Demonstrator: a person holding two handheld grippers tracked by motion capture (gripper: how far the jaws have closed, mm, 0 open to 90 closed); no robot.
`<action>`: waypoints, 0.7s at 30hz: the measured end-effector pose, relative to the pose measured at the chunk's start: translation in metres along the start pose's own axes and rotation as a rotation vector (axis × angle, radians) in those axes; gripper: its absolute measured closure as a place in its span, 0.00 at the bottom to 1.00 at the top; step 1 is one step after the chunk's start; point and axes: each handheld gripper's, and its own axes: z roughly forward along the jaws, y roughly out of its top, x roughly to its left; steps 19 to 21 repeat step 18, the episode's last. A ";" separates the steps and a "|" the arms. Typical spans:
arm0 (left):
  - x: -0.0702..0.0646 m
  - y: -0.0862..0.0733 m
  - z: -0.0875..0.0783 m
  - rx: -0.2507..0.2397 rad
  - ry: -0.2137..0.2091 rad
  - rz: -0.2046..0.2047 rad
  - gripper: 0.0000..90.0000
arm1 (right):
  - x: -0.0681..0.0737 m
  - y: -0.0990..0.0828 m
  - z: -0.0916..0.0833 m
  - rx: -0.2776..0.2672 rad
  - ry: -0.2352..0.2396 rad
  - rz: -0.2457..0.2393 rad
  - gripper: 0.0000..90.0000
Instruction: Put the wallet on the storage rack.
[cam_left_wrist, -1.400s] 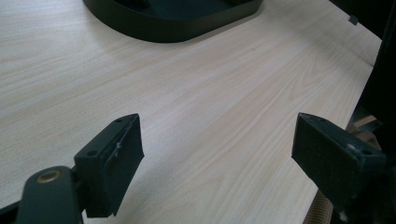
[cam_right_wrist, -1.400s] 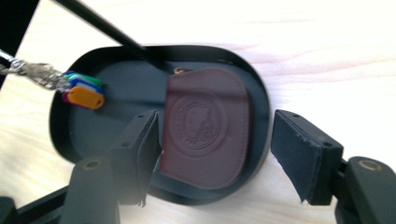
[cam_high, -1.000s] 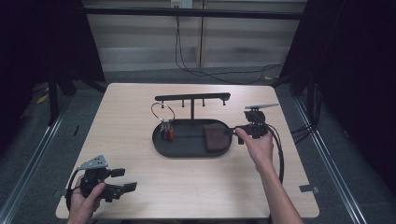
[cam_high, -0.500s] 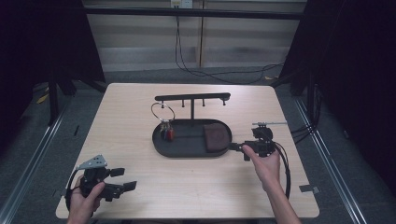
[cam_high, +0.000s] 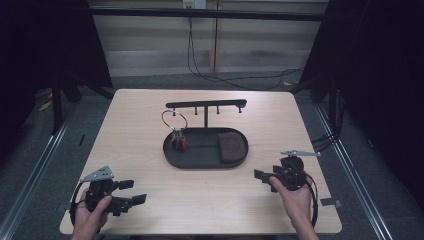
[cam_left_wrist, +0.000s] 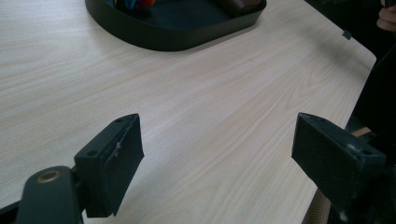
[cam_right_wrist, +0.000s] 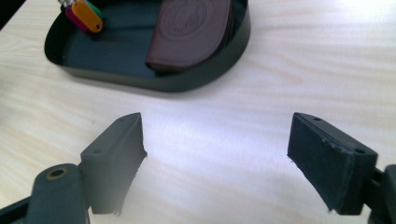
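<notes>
A black oval tray (cam_high: 200, 161) sits in the middle of the light wood bench (cam_high: 150, 125). A thin post goes up from the tray and holds a black bar (cam_high: 206, 104) with little pegs. A silver ring (cam_high: 174, 120) hangs from the bar's left end, and bright key tags (cam_high: 179, 142) hang down from it into the left side of the tray. In the right gripper view the tags (cam_right_wrist: 84, 14) look orange, pink and green. A brown wallet (cam_high: 231, 147) lies flat in the right side of the tray. It has a round mark pressed into it.

The right claw (cam_high: 261, 174) is near the front right of the bench, held by the right hand (cam_high: 295, 197). It points left and is well apart from the tray. Its jaws are wide apart with nothing between them, just bare bench (cam_right_wrist: 261, 70). Nothing lies between this claw and the tray.

The left claw (cam_high: 131, 191) is at the front left corner of the bench, held by the left hand (cam_high: 92, 215). Its jaws are wide apart too and hold nothing. The tray (cam_left_wrist: 177, 28) is far ahead of it.

A second ago the right claw was up by the wallet at the tray's right end. Now it has pulled back toward the front of the bench. The wallet stayed in the tray. The left claw has stayed in its place.

Black cables (cam_high: 210, 75) lie on the floor behind the bench.
</notes>
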 end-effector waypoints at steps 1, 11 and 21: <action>0.000 0.000 0.000 -0.003 0.002 -0.003 0.18 | -0.002 -0.007 -0.005 -0.004 -0.007 0.003 0.21; -0.004 0.000 0.001 0.009 -0.008 -0.002 0.18 | -0.004 -0.041 -0.016 0.030 -0.038 -0.004 0.21; -0.002 0.000 0.001 0.010 -0.010 -0.006 0.18 | -0.007 -0.061 -0.013 0.042 -0.060 -0.003 0.21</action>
